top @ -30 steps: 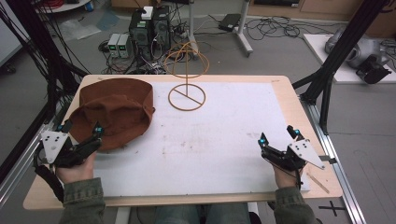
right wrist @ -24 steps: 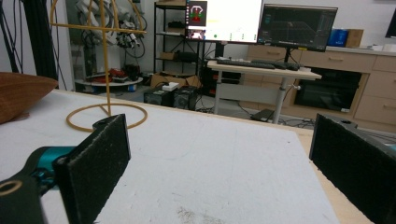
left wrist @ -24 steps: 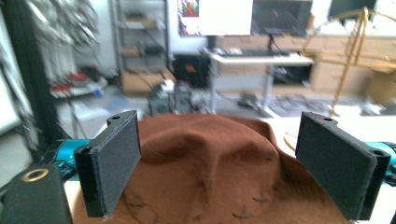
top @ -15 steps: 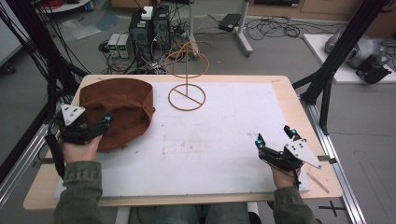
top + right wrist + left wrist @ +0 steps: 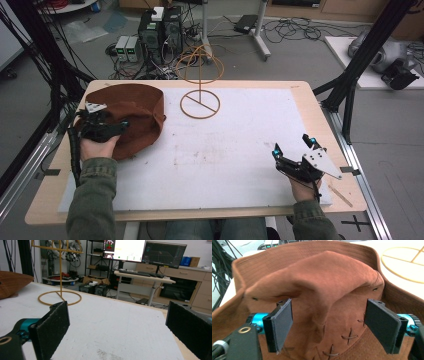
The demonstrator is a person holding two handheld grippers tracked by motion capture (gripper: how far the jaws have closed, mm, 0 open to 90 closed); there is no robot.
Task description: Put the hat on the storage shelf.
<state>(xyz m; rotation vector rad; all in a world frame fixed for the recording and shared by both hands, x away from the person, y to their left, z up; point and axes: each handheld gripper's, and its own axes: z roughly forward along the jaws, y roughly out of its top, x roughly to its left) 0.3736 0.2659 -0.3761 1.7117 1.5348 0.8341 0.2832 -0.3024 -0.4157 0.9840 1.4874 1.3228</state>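
Left gripper (image 5: 111, 129) sat over the near-left brim of the floppy brown suede hat (image 5: 134, 116), its jaws wide apart on either side of the creased crown and just closing in, the pads not yet pressing on the suede. That hat lay at the far left corner of the white board-topped table (image 5: 235, 150), just beside the thin yellow wire hat stand (image 5: 200, 102). Right gripper (image 5: 292, 150) rested near the table's front right edge, jaws spread with nothing between them.

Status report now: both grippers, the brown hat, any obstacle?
Left gripper jaws closing around brown hat crown, pads not pressing. Right gripper open. Wire stand beside hat, not blocking.
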